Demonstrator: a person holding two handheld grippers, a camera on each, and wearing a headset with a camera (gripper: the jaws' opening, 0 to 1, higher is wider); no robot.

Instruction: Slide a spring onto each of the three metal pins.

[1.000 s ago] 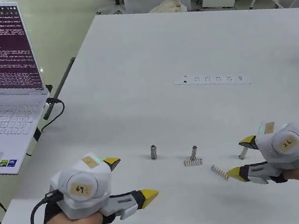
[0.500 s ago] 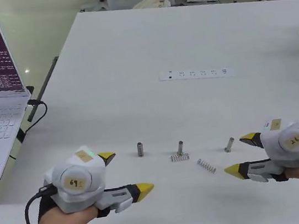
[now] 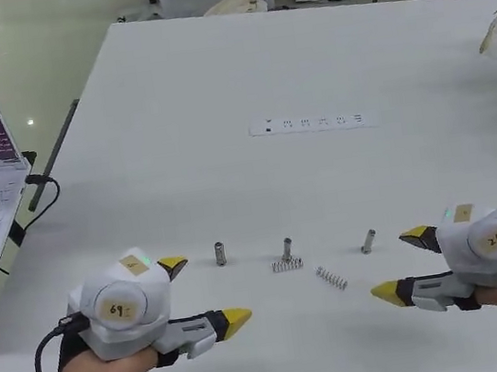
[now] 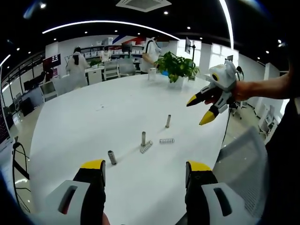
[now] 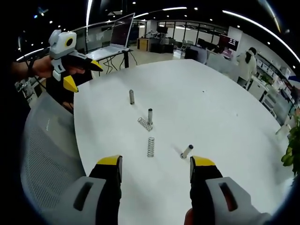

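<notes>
Fingers [image 3: 235,317] of the left gripper [image 3: 208,292] stand spread and empty, and those of the right gripper [image 3: 399,265] likewise; since a second ago the left pair has eased nearer the sprung pin [image 3: 219,253], which now sits just ahead of its upper tip, while the right pair has drawn back a little from the end pin [image 3: 367,241]; the headset has swung as well, so most of the apparent drift across the desk [image 3: 303,49] is the camera's, and the parts themselves lie as they did. By my reckoning that means no progress beyond one pin of three dressed; the hands are only lining up, and two springs wait to be lifted.

Between the two sets of fingers the pins stand in a row, long axes upright, the end pin seeming to lean slightly, though I cannot be certain; the middle pin [image 3: 287,249] is bare, with the flat spring [image 3: 287,265] lying at its foot, its long axis along the line from one gripper to the other; the slanted spring [image 3: 332,277] lies on its side nearer the right fingers, its axis diagonal, one end toward the middle pin and the other toward the right gripper's lower tip; it would need tipping upright, I'd judge, before it could drop over a pin.
</notes>
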